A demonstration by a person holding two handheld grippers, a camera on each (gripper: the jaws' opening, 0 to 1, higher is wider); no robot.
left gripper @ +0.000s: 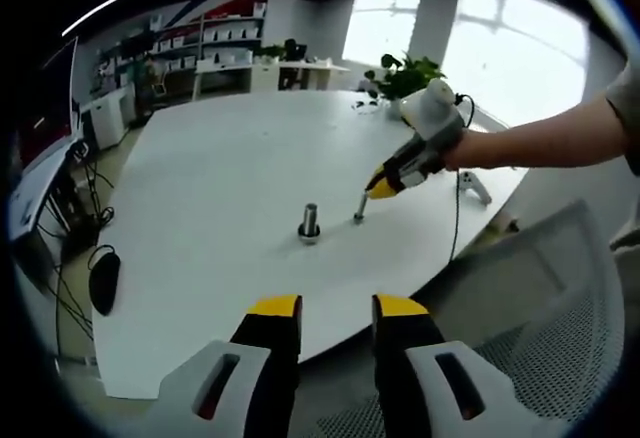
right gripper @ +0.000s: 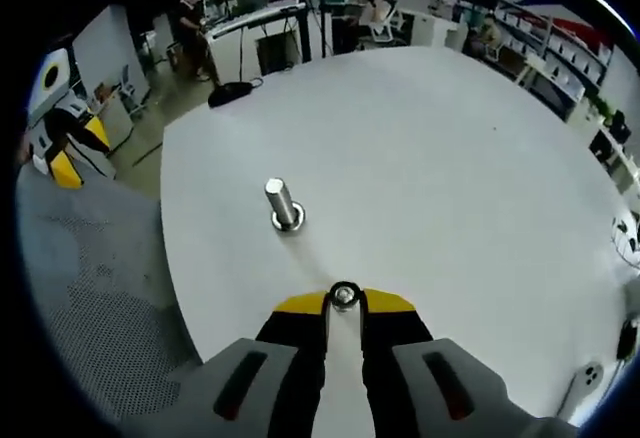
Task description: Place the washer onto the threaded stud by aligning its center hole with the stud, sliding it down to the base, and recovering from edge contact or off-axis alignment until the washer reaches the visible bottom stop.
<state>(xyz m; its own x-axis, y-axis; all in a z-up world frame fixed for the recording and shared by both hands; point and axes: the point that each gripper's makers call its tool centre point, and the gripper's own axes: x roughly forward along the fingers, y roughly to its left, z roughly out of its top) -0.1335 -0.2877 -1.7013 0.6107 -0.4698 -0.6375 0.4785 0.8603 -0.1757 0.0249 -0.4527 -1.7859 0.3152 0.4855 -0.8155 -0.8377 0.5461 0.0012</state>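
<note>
Right gripper [right gripper: 343, 303] pinches the washer [right gripper: 344, 296] between its yellow tips, jaws nearly closed on it. We see the washer held above the white table [right gripper: 450, 158], near but apart from the threaded stud [right gripper: 283, 204], which stands upright on its base. From the left gripper view we see the right gripper [left gripper: 378, 189] over the table, tips down beside the stud [left gripper: 309, 222]. Left gripper [left gripper: 337, 310] hangs off the table edge, jaws apart, holding nothing. Mesh chair [left gripper: 560, 318] sits below.

Bright window [left gripper: 500, 38] glare (blown out), fisheye-warped, soft edges.
</note>
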